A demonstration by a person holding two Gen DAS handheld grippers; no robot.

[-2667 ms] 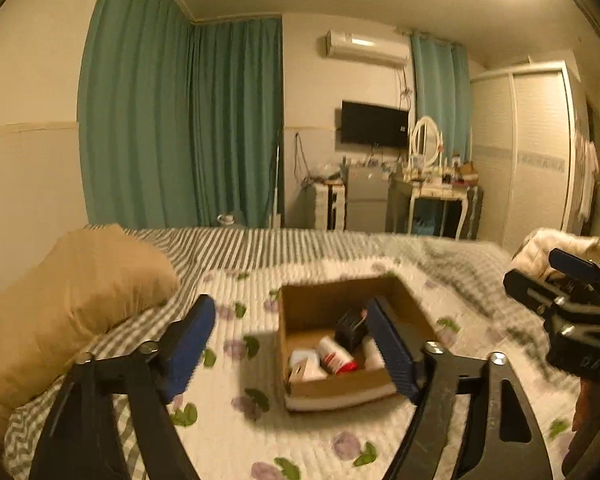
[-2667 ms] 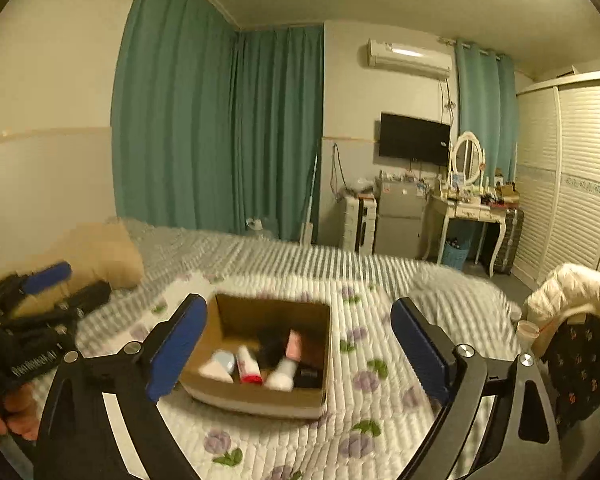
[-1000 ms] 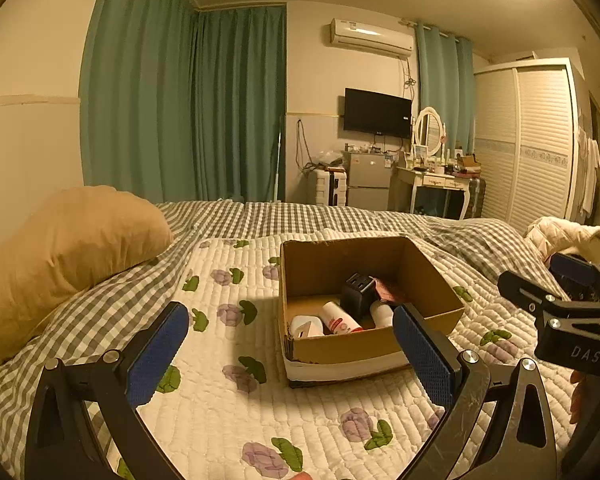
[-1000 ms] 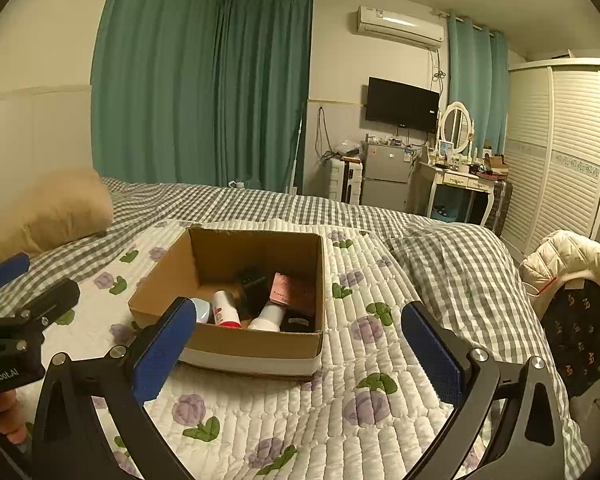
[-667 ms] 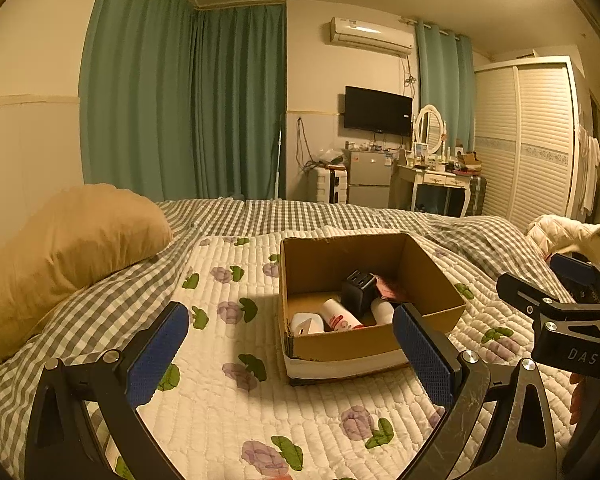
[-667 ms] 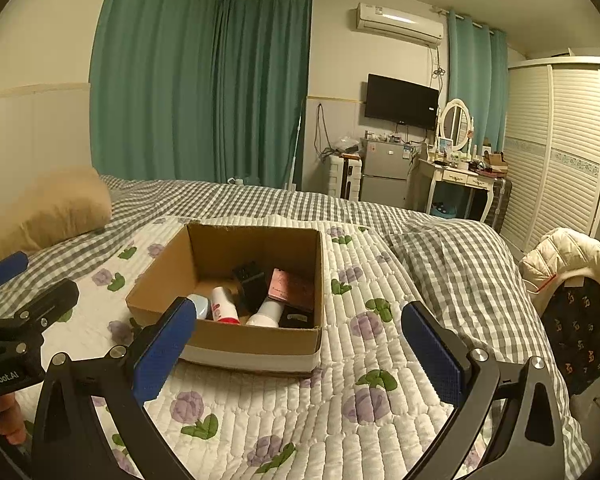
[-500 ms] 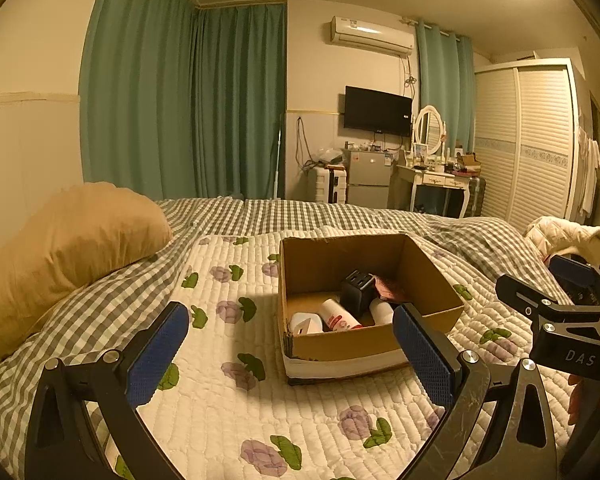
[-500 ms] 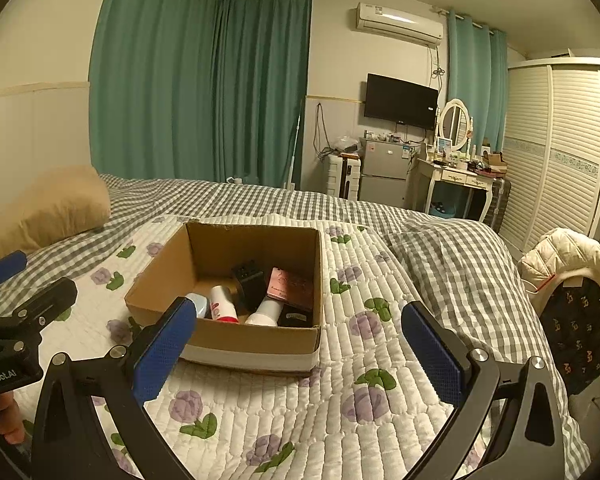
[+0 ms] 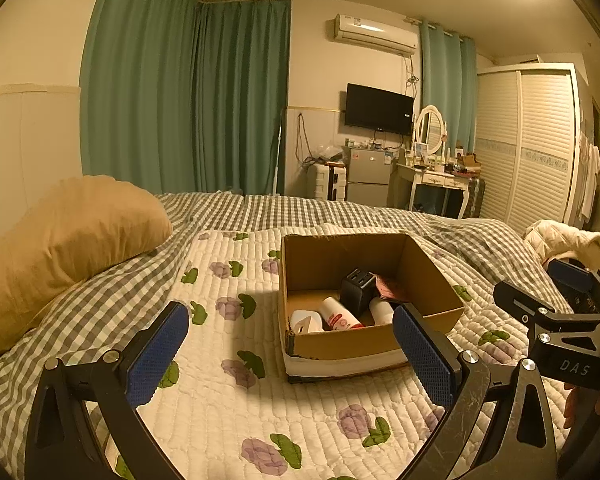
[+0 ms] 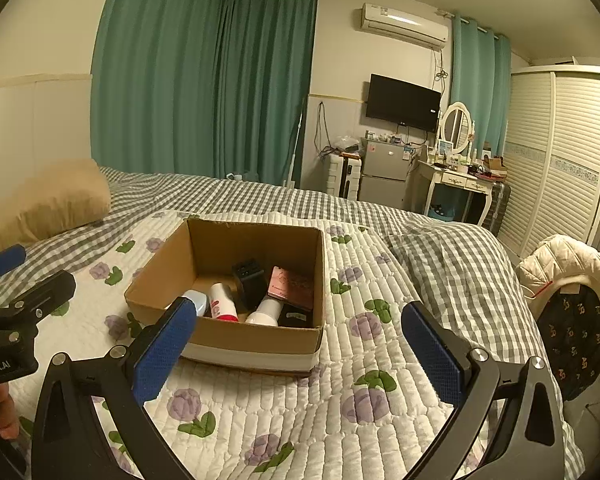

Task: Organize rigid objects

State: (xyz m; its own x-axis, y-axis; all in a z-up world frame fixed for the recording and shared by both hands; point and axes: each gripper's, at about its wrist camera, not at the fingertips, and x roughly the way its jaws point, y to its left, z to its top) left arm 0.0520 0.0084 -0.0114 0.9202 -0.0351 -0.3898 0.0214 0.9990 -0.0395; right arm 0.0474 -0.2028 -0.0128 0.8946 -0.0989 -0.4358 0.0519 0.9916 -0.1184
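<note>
Quilted bed [image 9: 228,408] holds a cardboard box [image 10: 256,340]; both tools [image 9: 290,354] [image 10: 300,354] hover released, empty.

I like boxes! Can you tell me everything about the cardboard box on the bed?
The cardboard box is brown, open-topped, with a white band along its bottom edge. It sits flat on the flowered quilt. Inside lie a red-and-white bottle, a black cube-shaped charger, a pink packet and a white bottle. Neither gripper touches it.

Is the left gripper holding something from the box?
No, the left gripper is open and empty, in front of the box.
</note>
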